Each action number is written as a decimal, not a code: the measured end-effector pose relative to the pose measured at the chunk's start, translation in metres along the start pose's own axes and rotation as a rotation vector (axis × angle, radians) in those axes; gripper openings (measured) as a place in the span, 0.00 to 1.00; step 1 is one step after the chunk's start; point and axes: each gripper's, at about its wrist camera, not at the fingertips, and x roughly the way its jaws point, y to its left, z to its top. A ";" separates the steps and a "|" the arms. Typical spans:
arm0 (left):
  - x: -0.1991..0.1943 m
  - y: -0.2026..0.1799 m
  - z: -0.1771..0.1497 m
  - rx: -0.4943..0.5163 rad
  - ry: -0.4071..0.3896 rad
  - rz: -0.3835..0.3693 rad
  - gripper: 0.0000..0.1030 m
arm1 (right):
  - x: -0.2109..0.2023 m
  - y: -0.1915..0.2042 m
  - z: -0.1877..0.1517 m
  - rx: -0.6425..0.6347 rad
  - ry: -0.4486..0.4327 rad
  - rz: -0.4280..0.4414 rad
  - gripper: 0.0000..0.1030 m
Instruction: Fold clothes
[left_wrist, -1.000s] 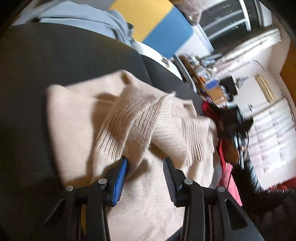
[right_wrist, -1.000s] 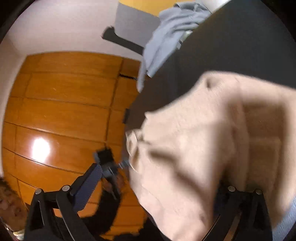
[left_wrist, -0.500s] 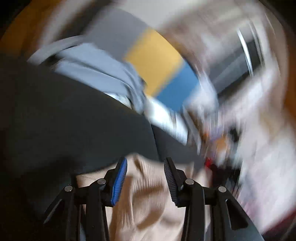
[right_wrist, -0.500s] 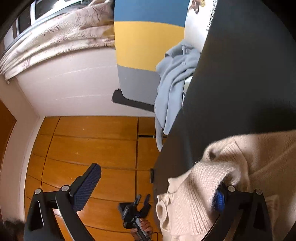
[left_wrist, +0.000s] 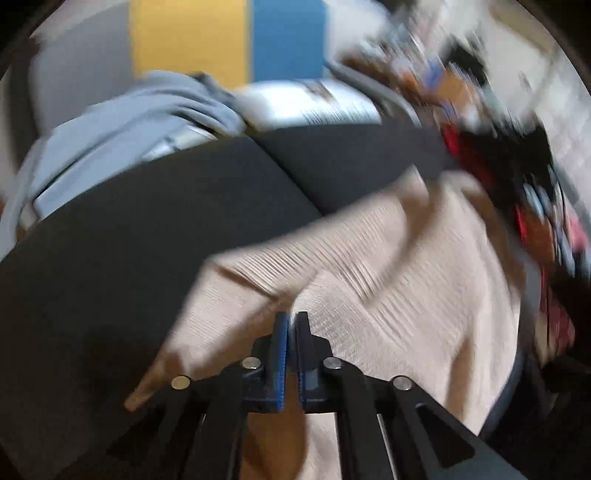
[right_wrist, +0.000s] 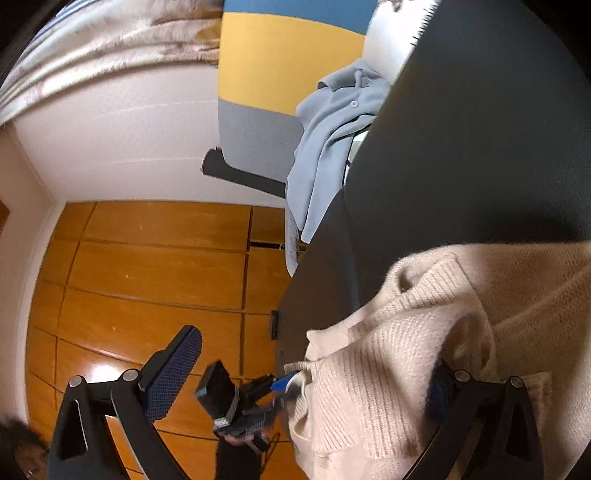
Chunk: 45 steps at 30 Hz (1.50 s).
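Note:
A beige knit sweater (left_wrist: 388, 295) lies on the black tabletop (left_wrist: 129, 240), and this left wrist view is blurred by motion. My left gripper (left_wrist: 291, 332) has its blue pads pressed together on a fold of the sweater's edge. In the right wrist view the sweater (right_wrist: 424, 332) hangs over the table's corner. There the left gripper (right_wrist: 258, 398) pinches the sweater's lower corner from the side. My right gripper (right_wrist: 316, 350) stands wide open, its left finger (right_wrist: 173, 369) out over the floor and its right finger (right_wrist: 439, 391) tucked against the knit.
A light blue shirt (right_wrist: 332, 129) is heaped at the far edge of the black tabletop (right_wrist: 480, 147) and hangs over it. A yellow, blue and grey panel (right_wrist: 280, 62) stands behind. Orange wooden boards (right_wrist: 147, 277) lie past the table edge. Red and dark clutter (left_wrist: 517, 184) sits at the right.
My left gripper was open over the sweater and has shut on its edge, while its view swung across the table. The right gripper stays open and has barely moved in the last half second.

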 end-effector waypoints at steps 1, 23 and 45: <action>-0.009 0.023 -0.005 -0.128 -0.057 -0.023 0.02 | -0.001 0.005 0.001 -0.016 0.003 0.013 1.00; -0.028 0.004 -0.110 -0.376 -0.217 0.111 0.23 | -0.068 0.041 -0.072 -0.440 -0.034 -0.473 0.99; -0.022 -0.032 -0.146 -0.307 -0.089 0.065 0.26 | -0.146 0.011 -0.175 -0.564 0.106 -0.995 0.08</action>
